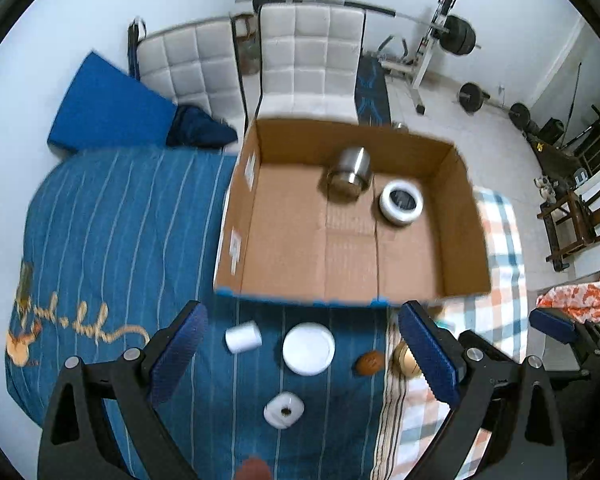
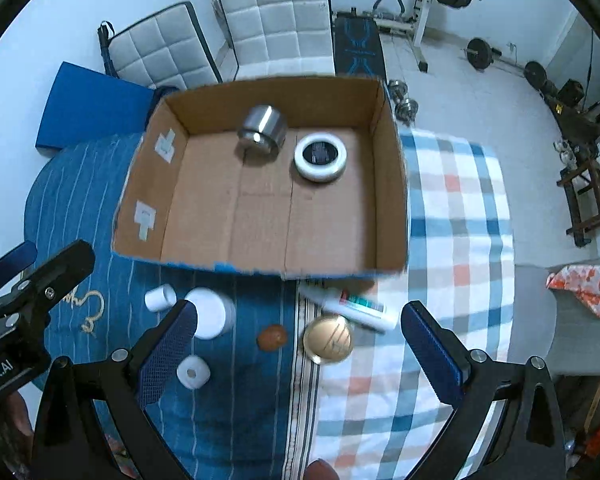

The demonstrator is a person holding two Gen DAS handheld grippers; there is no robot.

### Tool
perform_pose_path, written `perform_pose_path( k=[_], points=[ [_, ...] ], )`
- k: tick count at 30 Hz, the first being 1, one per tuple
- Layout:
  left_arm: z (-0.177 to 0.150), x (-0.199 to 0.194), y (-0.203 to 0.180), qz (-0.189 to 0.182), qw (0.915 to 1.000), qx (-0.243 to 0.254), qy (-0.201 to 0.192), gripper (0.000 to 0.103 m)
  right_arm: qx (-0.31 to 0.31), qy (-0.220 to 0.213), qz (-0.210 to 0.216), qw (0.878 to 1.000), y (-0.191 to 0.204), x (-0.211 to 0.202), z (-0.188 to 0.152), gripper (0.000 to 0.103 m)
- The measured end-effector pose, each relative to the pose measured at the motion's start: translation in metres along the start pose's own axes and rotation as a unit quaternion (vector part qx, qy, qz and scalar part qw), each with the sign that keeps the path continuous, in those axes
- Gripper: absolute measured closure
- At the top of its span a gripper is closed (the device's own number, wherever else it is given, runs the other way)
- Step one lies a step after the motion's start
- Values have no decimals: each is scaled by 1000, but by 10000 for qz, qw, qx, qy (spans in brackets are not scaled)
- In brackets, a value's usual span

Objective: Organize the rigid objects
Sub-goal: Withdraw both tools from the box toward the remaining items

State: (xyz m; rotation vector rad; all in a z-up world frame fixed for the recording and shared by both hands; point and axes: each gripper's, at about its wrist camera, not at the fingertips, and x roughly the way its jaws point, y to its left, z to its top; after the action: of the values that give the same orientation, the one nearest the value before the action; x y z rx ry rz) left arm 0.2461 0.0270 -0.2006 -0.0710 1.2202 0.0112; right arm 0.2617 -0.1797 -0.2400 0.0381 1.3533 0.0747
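The cardboard box (image 2: 268, 216) sat open on the bed, straddling the seam between the blue striped cover (image 1: 120, 220) and the checked blanket (image 2: 460, 200), toward the bed's far edge. Inside it, I saw a steel cup (image 2: 263, 130) lying tipped against the far wall and a white-rimmed round container (image 2: 320, 157) standing just beside it on the right; the rest of the box floor was bare cardboard.

Outside the box, along its near wall, the loose things lay in a scatter. On the blue cover I made out a small white cylinder (image 2: 160, 298) on its side, a white round lid (image 2: 210, 318) next to it, a squarish white piece with a hole (image 2: 193, 372) nearer to me, and a small brown ball-like object (image 2: 273, 337). Just across the seam, on the checked blanket, lay a gold round lid (image 2: 329, 339), and a white tube (image 2: 354, 307) with a coloured label lay flat between it and the box wall.

My left gripper (image 1: 304, 354) hovered above the white lid with its fingers spread wide, holding nothing. My right gripper (image 2: 296, 344) hung over the brown object and gold lid, fingers likewise spread apart and empty. Beyond the bed stood two white padded chairs (image 2: 276, 20) and a barbell rack (image 1: 432, 44)
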Motion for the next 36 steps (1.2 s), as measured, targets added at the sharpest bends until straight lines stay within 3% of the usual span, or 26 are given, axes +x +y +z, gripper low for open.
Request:
perform_pose_path(
  k=[9, 13, 20, 23, 25, 26, 27, 29, 36],
  points=[
    [-54, 102, 12, 115, 9919, -108, 1262, 5, 515, 1101, -98, 9925, -32, 102, -54, 0],
    [-56, 141, 8, 89, 9859, -108, 1665, 5, 1025, 1351, 25, 9855, -48, 144, -63, 1],
    [-54, 200, -6, 206, 9749, 76, 2215, 5, 1673, 1749, 90, 9702, -58, 198, -73, 10],
    [-53, 214, -10, 140, 9718, 22, 2355, 5, 1801, 1608, 66, 9704, -57, 203, -75, 17],
    [-52, 221, -15, 235, 9712, 115, 2366, 12, 1803, 1525, -15, 9717, -52, 203, -75, 29],
    [-54, 226, -18, 206, 9697, 130, 2429, 19, 1782, 1520, -54, 9722, -50, 204, -75, 34],
    [-56, 229, -19, 139, 9687, 105, 2476, 29, 1779, 1507, -86, 9724, -48, 204, -76, 34],
    [-58, 228, -22, 114, 9696, 66, 2445, 37, 1756, 1553, -100, 9721, -45, 204, -78, 34],
    [-88, 207, -32, 203, 9705, 171, 2397, 37, 1530, 1956, 3, 9687, -47, 202, -101, 35]
  ],
)
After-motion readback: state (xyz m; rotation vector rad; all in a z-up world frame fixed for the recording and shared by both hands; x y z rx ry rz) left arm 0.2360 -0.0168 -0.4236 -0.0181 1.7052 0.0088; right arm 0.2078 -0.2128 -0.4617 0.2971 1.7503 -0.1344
